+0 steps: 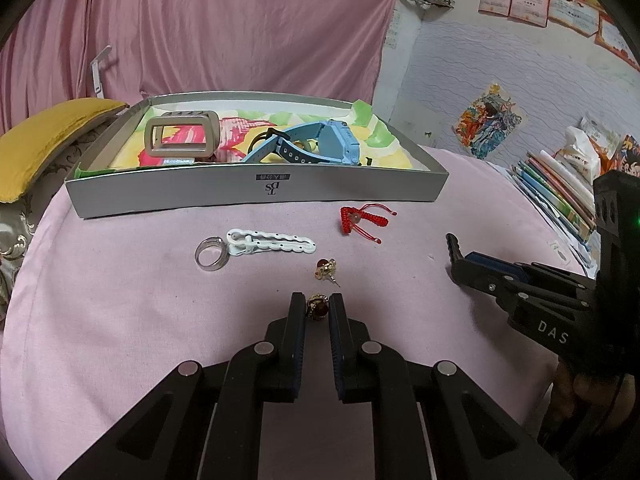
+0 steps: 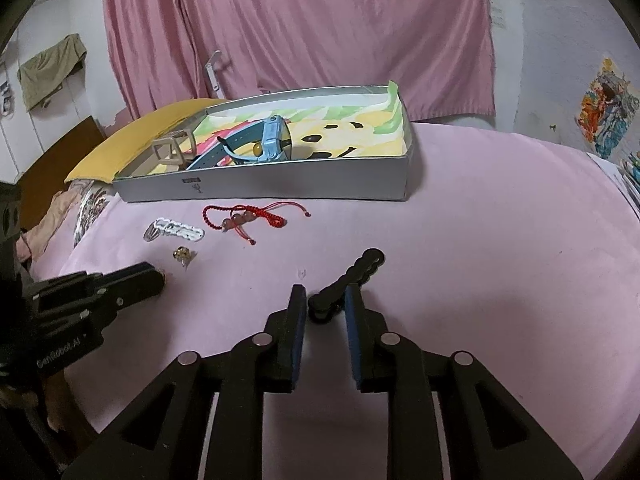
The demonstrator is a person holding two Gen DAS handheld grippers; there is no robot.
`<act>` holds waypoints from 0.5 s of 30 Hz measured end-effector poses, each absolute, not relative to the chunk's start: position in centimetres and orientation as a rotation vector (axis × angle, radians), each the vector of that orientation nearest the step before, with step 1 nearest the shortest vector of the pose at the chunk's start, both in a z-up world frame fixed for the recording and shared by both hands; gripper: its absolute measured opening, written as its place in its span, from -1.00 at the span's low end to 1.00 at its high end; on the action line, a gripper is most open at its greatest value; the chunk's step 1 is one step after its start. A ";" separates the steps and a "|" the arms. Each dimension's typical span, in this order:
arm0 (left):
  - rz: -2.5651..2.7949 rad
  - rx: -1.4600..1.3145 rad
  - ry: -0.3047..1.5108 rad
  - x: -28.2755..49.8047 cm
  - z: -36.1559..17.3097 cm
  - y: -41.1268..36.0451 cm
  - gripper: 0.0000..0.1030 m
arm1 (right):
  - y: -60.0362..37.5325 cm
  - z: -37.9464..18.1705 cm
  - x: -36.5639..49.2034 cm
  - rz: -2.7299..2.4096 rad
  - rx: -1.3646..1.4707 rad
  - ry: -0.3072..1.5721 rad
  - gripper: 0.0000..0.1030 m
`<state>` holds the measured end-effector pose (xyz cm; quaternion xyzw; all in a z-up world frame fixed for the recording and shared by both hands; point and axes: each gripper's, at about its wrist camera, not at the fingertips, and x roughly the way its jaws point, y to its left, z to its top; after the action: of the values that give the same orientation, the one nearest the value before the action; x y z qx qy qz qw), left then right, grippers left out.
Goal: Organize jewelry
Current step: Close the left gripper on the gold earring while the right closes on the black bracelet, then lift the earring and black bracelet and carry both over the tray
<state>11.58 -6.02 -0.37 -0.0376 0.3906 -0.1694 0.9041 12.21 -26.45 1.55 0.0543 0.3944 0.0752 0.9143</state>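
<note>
A grey box [image 1: 256, 192] on the pink cloth holds a beige buckle [image 1: 182, 138] and a blue watch [image 1: 296, 142]. My left gripper [image 1: 317, 307] has its fingers closed on a gold earring with a red stone [image 1: 317, 308]. A second gold earring [image 1: 326, 269], a clear ring [image 1: 211, 253], a white hair clip [image 1: 272, 242] and a red cord bracelet [image 1: 358, 218] lie before the box. My right gripper [image 2: 326, 300] straddles one end of a black hair clip [image 2: 346, 280], jaws slightly apart around it.
A yellow cushion [image 1: 48, 140] lies left of the box. Books [image 1: 560, 196] are stacked at the right edge. A pink curtain [image 1: 224, 24] hangs behind. The right gripper body [image 1: 540, 300] shows at the right of the left wrist view.
</note>
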 end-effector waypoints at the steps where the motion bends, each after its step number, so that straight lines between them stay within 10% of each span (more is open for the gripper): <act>1: -0.350 -0.078 0.807 11.6 -0.4 -6.0 -0.79 | -26.2 1.5 12.3 0.150 0.106 0.810 -0.49; 15: -0.352 -0.076 0.804 11.6 -0.4 -6.0 -0.79 | -26.5 1.5 11.2 0.175 0.053 0.796 -0.71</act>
<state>11.55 -6.00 -0.38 -0.0367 0.3889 -0.1705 0.9046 11.18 -26.48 1.55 0.0259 0.3871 0.0852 0.9177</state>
